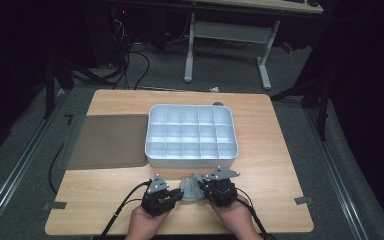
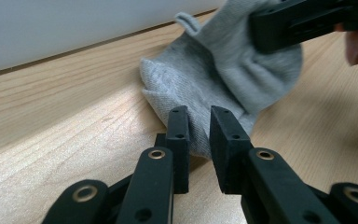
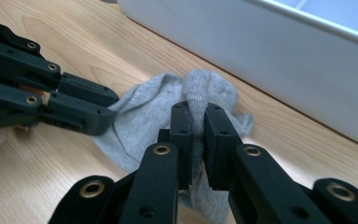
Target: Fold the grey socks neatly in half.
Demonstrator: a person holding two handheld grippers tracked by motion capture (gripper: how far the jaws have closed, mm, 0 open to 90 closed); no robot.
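Grey sock: a small knitted sock (image 1: 191, 188) lies crumpled on the surface (image 1: 105, 192), near its front edge, between the two tongs and just in front of the tray.
Sock, close up: in the left gripper view the sock (image 2: 223, 70) rests on pale wood with a small loop of fabric sticking up at its far end; in the right gripper view the sock (image 3: 149, 112) is bunched into a ridge.
Left tongs: the left tongs (image 1: 179, 194) point toward the sock from its left; in their own view the left tongs (image 2: 199, 135) have the sock's near edge between their pads, narrowly parted, and whether the pads press the cloth cannot be told.
Right tongs: the right tongs (image 1: 203, 188) reach in from the sock's right; in their own view the right tongs (image 3: 196, 140) pinch a raised fold of the sock tightly between both pads.
Tray: a white tray (image 1: 192, 161) divided into many small compartments sits at the middle of the surface.
Lid: a translucent brownish flat lid (image 1: 107, 141) lies beside the tray, on its left, touching or almost touching it.
Hands: the person's hands come in from the bottom edge, one behind each pair of tongs.
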